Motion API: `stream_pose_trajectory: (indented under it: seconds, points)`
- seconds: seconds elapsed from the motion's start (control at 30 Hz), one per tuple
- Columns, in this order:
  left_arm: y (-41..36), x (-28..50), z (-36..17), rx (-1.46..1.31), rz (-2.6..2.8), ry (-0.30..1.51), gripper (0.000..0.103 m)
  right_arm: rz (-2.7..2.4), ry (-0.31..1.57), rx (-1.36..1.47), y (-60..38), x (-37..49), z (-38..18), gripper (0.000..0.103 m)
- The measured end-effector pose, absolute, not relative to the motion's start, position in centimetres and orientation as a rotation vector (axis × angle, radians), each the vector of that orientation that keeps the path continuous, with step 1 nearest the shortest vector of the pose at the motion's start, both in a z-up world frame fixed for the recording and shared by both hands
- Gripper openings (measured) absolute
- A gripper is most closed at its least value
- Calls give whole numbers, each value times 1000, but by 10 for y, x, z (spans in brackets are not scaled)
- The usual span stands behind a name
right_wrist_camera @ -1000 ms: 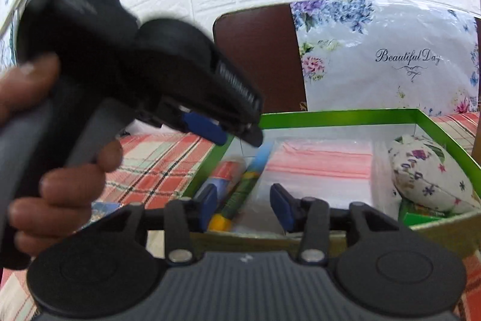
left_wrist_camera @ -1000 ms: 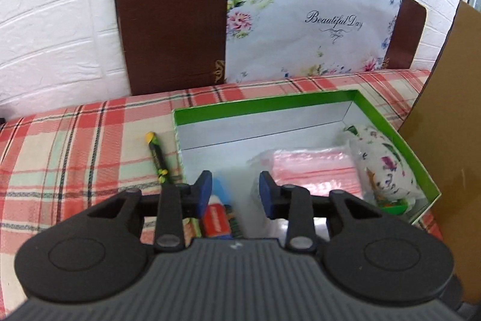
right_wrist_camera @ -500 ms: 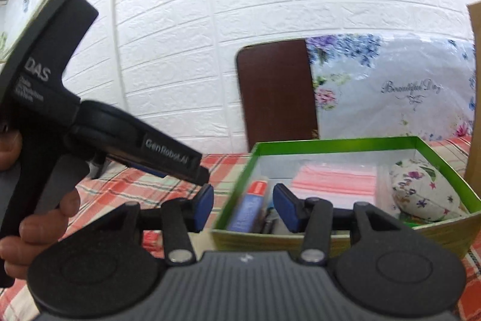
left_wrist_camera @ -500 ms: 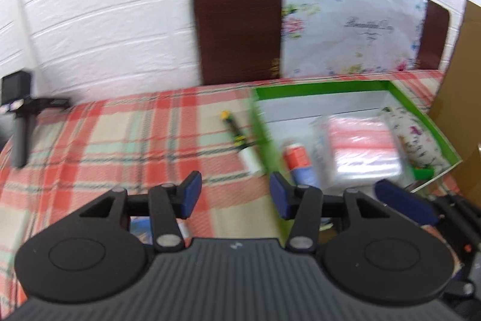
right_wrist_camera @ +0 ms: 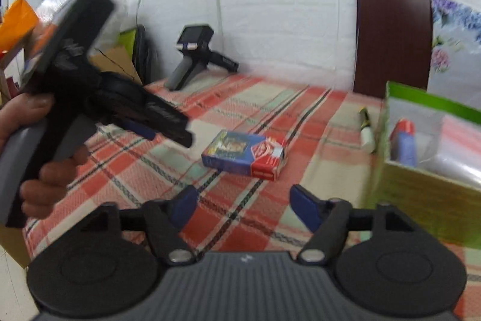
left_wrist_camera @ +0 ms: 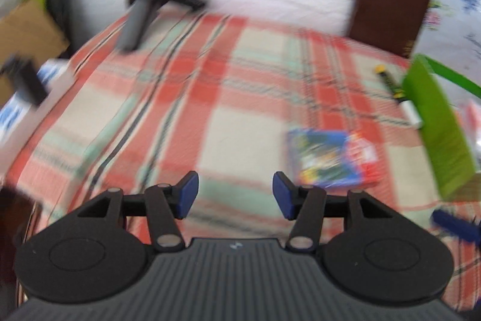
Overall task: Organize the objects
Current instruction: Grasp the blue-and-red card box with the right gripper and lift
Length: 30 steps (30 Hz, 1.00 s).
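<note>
Cardboard, the small blue-and-red printed box (right_wrist_camera: 244, 155) lying flat on the plaid-clothed bench (right_wrist_camera: 270, 98) just ahead of the open, empty right tool (right_wrist_camera: 243, 208) looks light and stiff, best pinched across its narrow sides; the left tool (left_wrist_camera: 235, 198) is also open.

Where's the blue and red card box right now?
The card box lies flat on the plaid tablecloth, outside and left of the green box, ahead of the open right tool.
</note>
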<state>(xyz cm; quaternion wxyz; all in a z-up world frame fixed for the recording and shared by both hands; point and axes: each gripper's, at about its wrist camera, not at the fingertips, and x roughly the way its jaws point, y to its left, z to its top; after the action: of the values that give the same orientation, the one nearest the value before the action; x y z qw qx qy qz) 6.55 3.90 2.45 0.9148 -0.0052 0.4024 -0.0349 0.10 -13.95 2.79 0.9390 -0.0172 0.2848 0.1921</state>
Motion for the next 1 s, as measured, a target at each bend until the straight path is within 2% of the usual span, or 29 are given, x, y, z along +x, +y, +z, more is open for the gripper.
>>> stream_pose_trajectory:
  seconds: [0.03, 0.2, 0.33, 0.43, 0.6, 0.77, 0.9, 1.0]
  points:
    - [45, 65, 22, -22, -65, 835, 57, 389, 584, -48, -134, 11, 27, 97]
    - [68, 60, 22, -88, -105, 854, 60, 427, 568, -276, -109, 71, 19, 103]
    - [74, 59, 20, -130, -134, 859, 61, 569, 642, -417, -89, 107, 6, 103]
    - [79, 58, 19, -168, -140, 864, 61, 598, 672, -389, -91, 113, 7, 101]
    - [83, 56, 18, -200, -171, 874, 61, 492, 736, -338, -91, 80, 15, 95]
    - [81, 52, 16, -247, -227, 896, 61, 558, 746, -62, -104, 24, 22, 103]
    - [79, 43, 20, -259, -262, 898, 61, 605, 665, -210, -108, -6, 22, 103]
    - [75, 32, 21, -261, -293, 908, 61, 608, 714, -197, -118, -3, 14, 103]
